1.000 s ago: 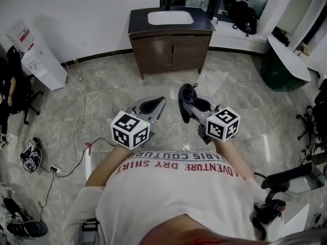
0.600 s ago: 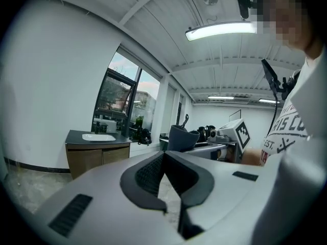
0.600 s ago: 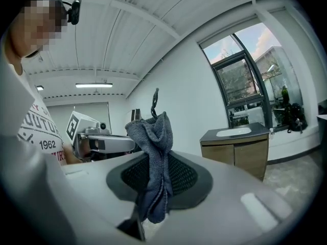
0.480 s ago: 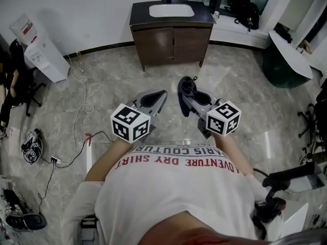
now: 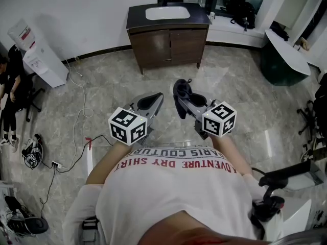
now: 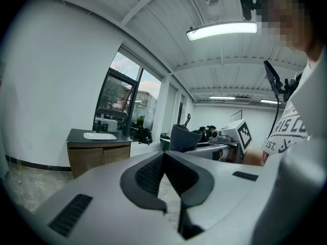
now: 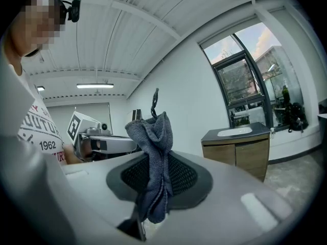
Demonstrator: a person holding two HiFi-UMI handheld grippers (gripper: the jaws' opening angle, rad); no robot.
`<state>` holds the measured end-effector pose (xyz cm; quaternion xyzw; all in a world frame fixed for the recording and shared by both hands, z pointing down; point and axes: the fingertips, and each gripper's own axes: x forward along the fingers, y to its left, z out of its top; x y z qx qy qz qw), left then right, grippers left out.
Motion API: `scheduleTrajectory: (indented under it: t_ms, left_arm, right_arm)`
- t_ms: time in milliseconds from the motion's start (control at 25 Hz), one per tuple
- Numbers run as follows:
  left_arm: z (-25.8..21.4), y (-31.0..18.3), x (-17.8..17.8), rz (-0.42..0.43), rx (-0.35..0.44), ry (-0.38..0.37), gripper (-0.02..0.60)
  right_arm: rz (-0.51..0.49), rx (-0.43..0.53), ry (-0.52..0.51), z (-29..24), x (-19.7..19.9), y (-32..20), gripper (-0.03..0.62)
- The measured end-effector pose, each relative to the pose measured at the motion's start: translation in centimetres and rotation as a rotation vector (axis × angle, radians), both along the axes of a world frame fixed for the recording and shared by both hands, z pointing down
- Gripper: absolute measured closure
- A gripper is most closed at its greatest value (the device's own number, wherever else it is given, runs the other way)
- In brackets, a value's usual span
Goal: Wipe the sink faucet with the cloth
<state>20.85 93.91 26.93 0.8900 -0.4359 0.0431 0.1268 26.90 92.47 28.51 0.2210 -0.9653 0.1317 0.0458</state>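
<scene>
Cloth [image 7: 152, 137] is pinched between the closed jaws of my right gripper [image 5: 182, 102], and that grip looks the same as it did a second ago: same bunch, same place between the pads. My left gripper [image 6: 164, 153] is closed too, its tips meeting on nothing, and it rides just beside the right one at chest height. What has changed is small. Both grippers have drifted a little to the left in the head view, and the dark wooden cabinet [image 5: 168, 42] with the white sink [image 5: 167, 13] has shifted only slightly at the top of that view, with a wide stretch of marble floor [image 5: 245, 86] between it and me. I take that to mean I am carrying the cloth toward the sink and the wiping has not begun. The faucet is too small for me to make out from here. In the right gripper view, the cloth's long axis runs top to bottom through the gap between the pads. Its bunched end sticks out past the jaw tips with a thin loop on top, and its other end hangs down toward the camera. In the head view, that bunched end points forward, roughly toward the cabinet.
</scene>
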Motion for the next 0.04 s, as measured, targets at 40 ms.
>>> scheduleTrajectory:
  t_ms: [40]
  left_arm:
    - [0.0, 0.13, 0.0, -0.003, 0.0, 0.001, 0.58]
  right_arm:
    - [-0.003, 0.0, 0.001, 0.01, -0.02, 0.15, 0.517]
